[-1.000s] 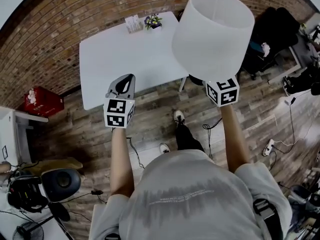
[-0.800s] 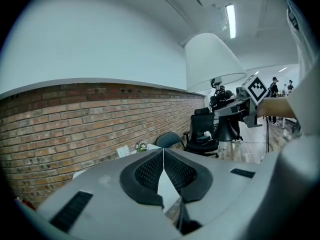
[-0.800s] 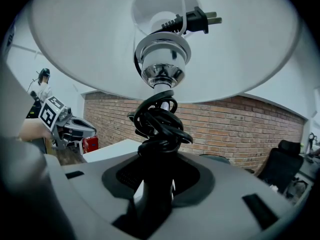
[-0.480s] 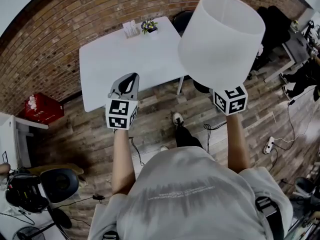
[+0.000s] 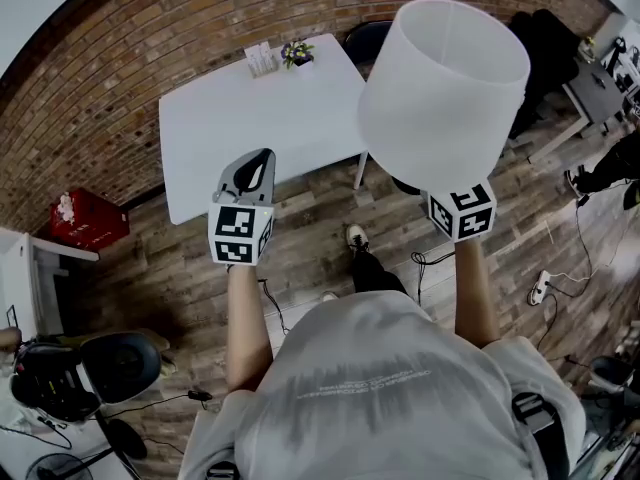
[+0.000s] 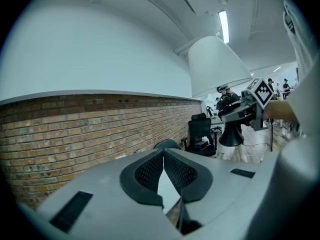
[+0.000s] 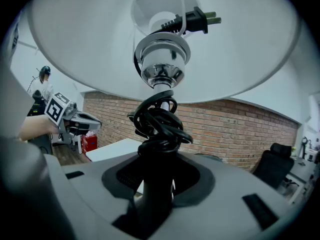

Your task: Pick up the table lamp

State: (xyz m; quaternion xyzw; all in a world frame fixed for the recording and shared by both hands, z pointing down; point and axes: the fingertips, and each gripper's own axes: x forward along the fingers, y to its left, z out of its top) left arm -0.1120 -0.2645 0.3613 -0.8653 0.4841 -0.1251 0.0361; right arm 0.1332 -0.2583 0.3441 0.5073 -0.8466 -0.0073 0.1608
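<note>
The table lamp [image 5: 445, 93] has a wide white shade and a black stem, and it hangs in the air past the white table's [image 5: 230, 128] right corner. My right gripper [image 7: 157, 186] is shut on the lamp's black stem [image 7: 156, 176]. A coiled black cord [image 7: 157, 119] is wound round the stem, and its plug [image 7: 197, 19] lies up inside the shade. In the head view the shade hides the right jaws; only the marker cube [image 5: 461, 211] shows. My left gripper [image 5: 250, 171] is shut with nothing in it, at the table's near edge. The left gripper view shows the lamp [image 6: 217, 66] at the right.
A small plant [image 5: 297, 52] and a card holder [image 5: 263, 58] stand at the table's far edge by the brick wall. Beyond the table's right corner stands a black office chair [image 5: 368, 38]. A red box [image 5: 88, 218] sits on the wood floor at the left, cables [image 5: 545, 288] at the right.
The lamp and my right gripper have drifted a little right and toward me. My left gripper has hardly moved.
</note>
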